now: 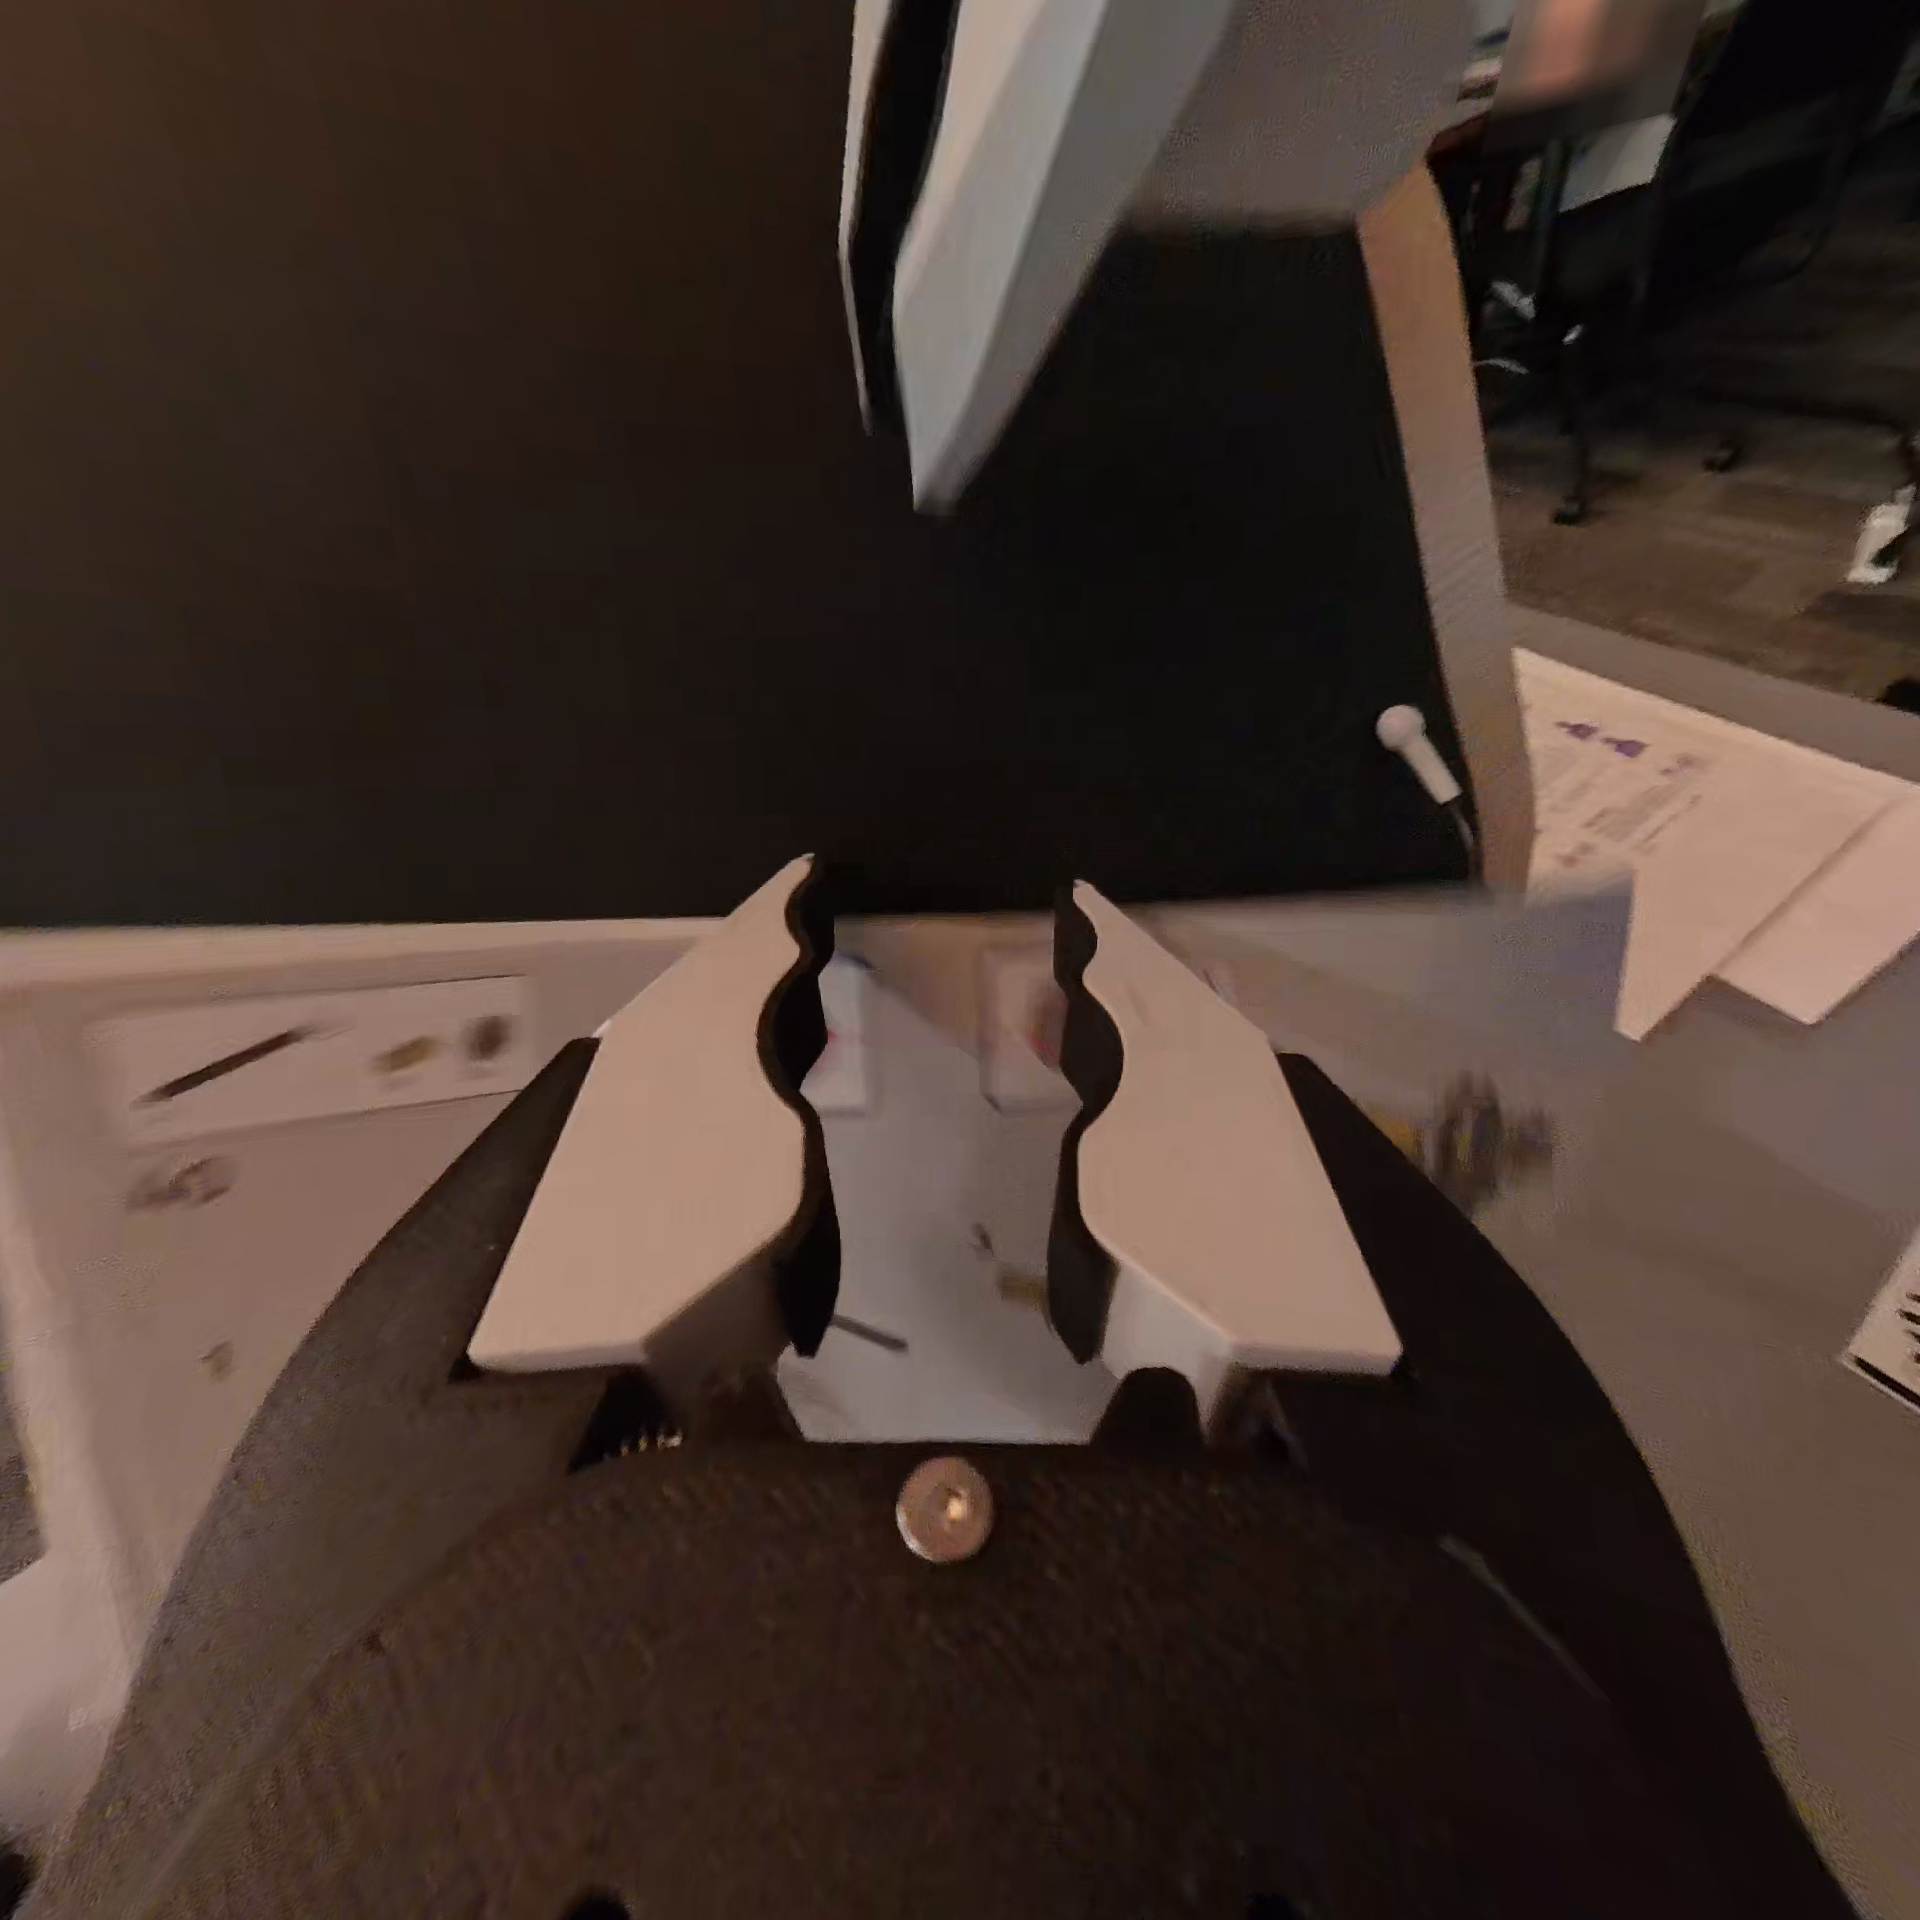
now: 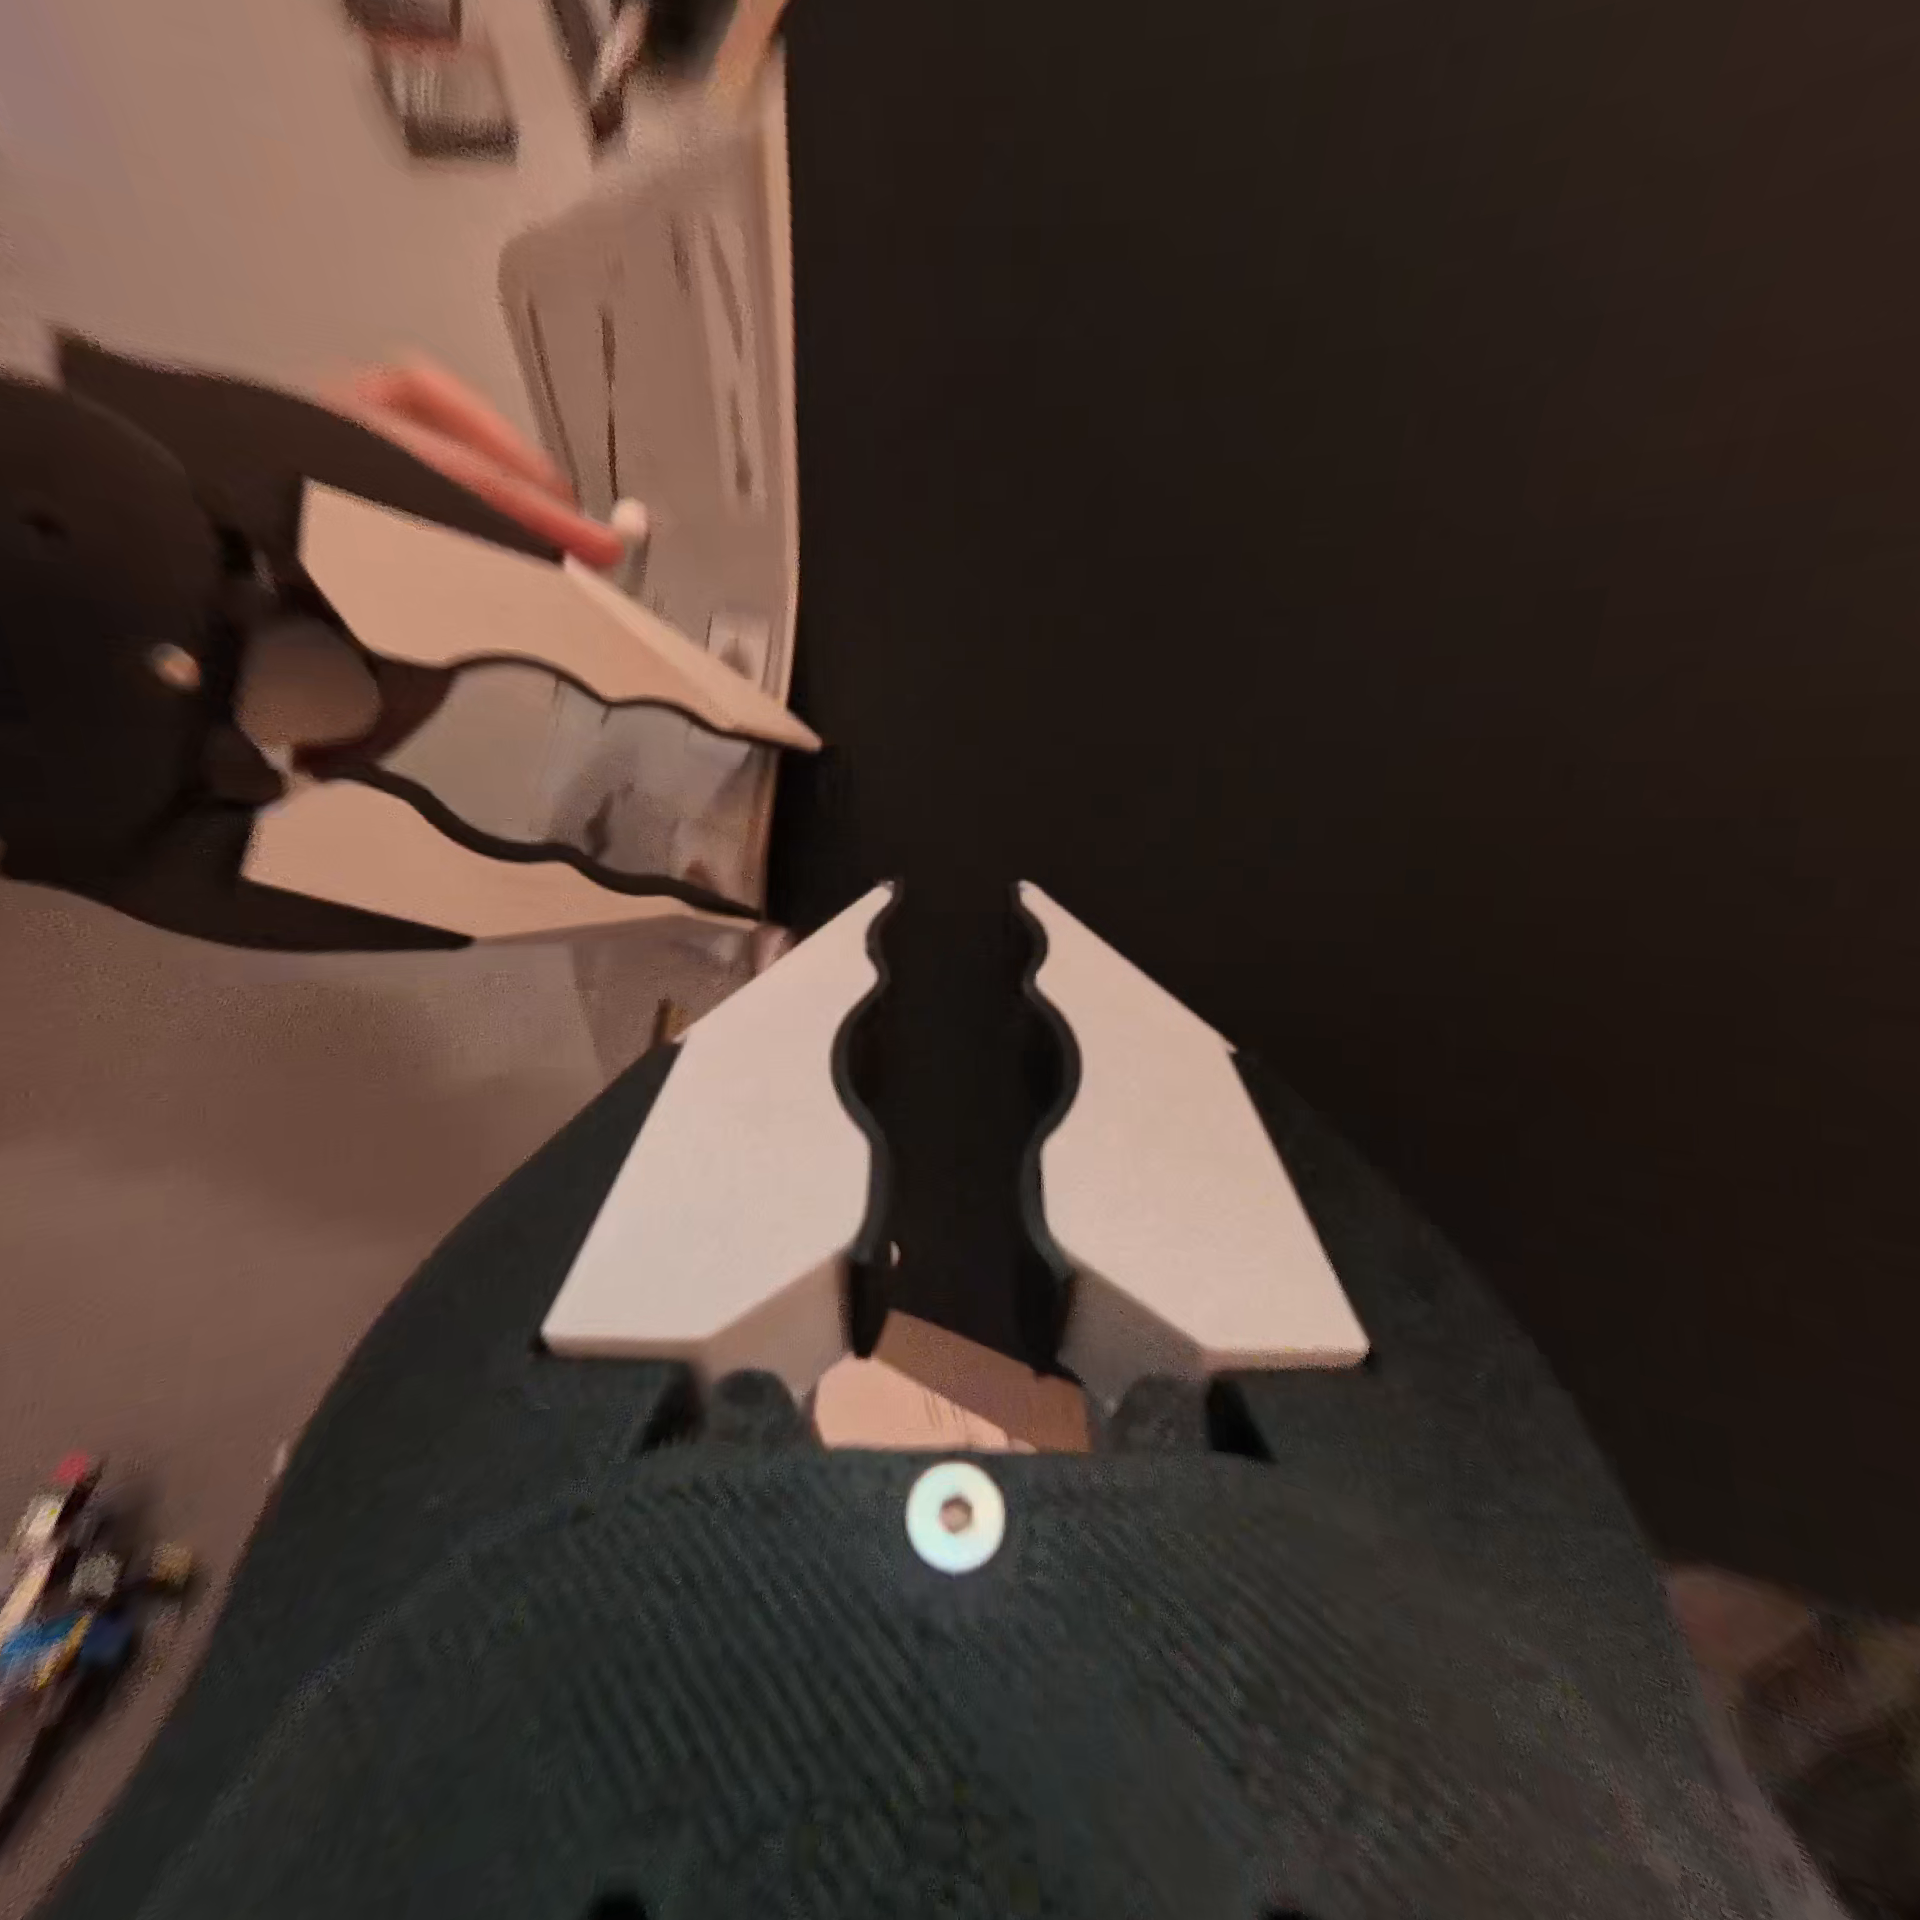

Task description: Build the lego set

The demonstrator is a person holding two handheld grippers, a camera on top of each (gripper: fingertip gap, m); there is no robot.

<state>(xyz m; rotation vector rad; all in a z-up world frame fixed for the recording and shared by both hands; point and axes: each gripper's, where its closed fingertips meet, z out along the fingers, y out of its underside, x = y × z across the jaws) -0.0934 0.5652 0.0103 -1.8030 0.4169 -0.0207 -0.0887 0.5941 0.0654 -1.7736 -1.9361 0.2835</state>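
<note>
Left gripper (image 1: 940,883) parted and empty over instruction sheets (image 1: 312,1049), right gripper (image 2: 956,894) likewise gaping, empty — black panel (image 2: 1351,520) ahead, blurred lego pieces (image 2: 62,1600) (at eight o'clock).

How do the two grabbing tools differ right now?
The left tool hovers over printed white instruction sheets on the table, while the right tool faces a dark upright panel. The left tool's jaws gape wider; the right tool's gap is narrower. Both have white fingers with wavy black pads, and both are open and empty.
</note>
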